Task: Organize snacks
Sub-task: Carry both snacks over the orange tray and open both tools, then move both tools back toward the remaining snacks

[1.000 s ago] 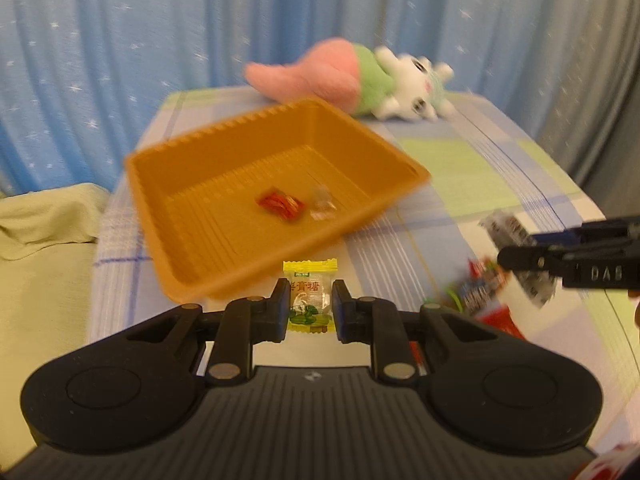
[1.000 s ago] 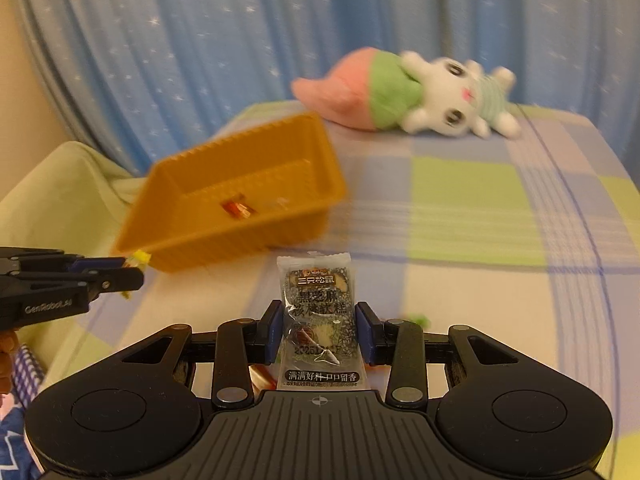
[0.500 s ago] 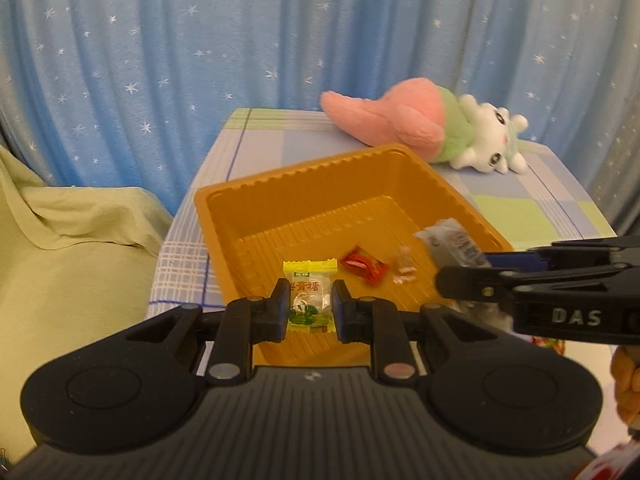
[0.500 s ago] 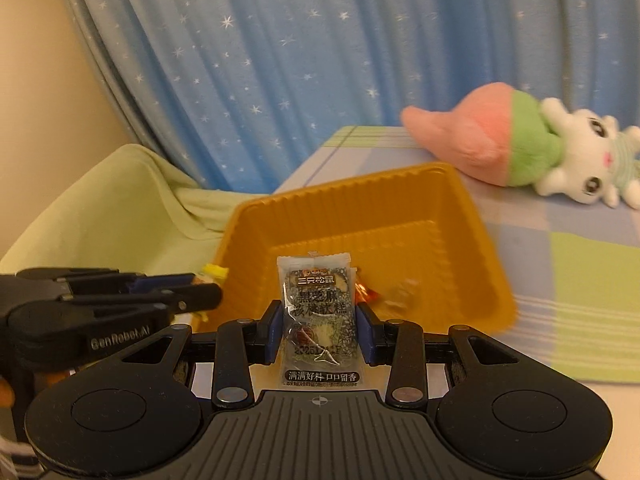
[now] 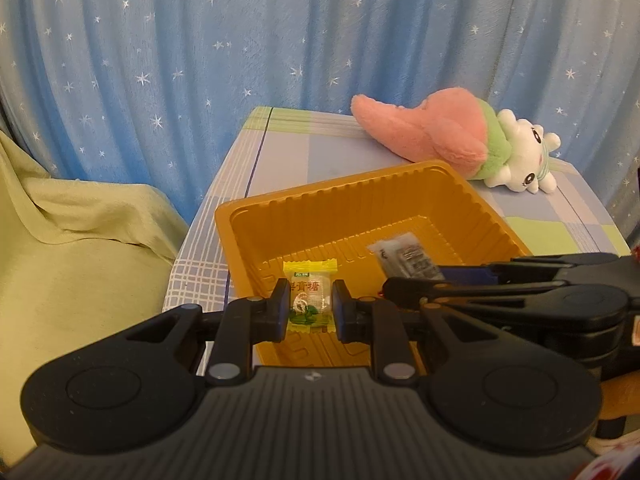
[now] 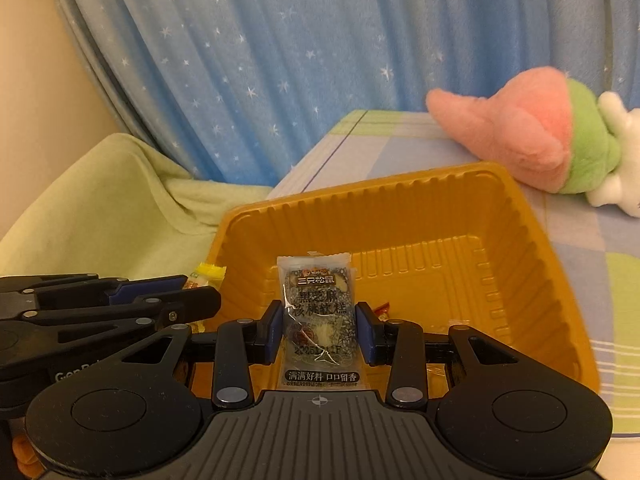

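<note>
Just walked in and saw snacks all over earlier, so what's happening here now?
A person is sorting snacks into an orange tray on the checked tablecloth, using a handheld gripper in each hand. The left gripper is shut on a small yellow candy, and the right gripper is shut on a grey sesame-walnut cake packet. Both are held over the tray, not yet released. A red wrapped candy already lies inside. A plush toy lies behind the tray.

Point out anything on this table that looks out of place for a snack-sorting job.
The plush toy lying on its side at the table's far edge is no snack. The orange tray sits skewed to the tablecloth's checks. Otherwise nothing looks spilled or damaged.
</note>
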